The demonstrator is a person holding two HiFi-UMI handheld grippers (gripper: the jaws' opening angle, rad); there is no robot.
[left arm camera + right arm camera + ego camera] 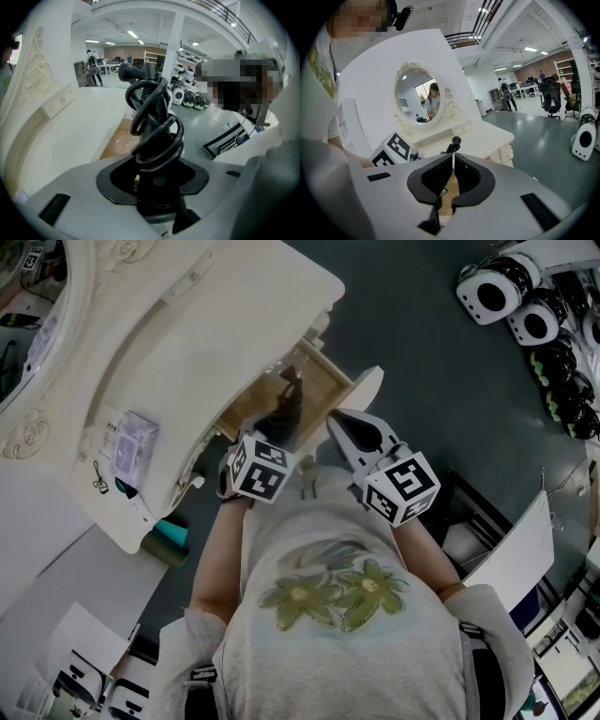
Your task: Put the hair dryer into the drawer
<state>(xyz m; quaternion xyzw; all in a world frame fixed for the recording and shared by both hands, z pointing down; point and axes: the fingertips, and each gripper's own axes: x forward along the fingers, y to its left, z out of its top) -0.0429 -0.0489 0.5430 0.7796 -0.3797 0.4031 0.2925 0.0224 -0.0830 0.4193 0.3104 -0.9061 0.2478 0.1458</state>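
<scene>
Two grippers meet at the open drawer (323, 381), which stands pulled out below the front edge of the white dressing table (187, 352), near a corner of its top. Your left gripper (159, 180) points steeply down over the drawer's wooden inside. Its jaws are clamped on the black hair dryer (287, 401), set fairly wide apart by the dryer's thick body. The dryer's black cord (157, 136) is wound in loose coils around it, and a stub of the dryer sticks out beyond the coils. The dryer hangs over the middle of the drawer, within its walls as seen from the head view. Whether it touches the drawer bottom cannot be told.

Your right gripper (453, 176) sits at the outer end of the drawer, its jaws drawn narrow on the thin white edge of the drawer front (364, 385), with bare wood showing just inside that edge. The marker cube (391, 151) of the left gripper shows just beside it, toward the dressing table. An oval mirror (417, 98) in a carved frame stands along the table's back edge. Dark floor (441, 381) spreads beyond the drawer.
</scene>
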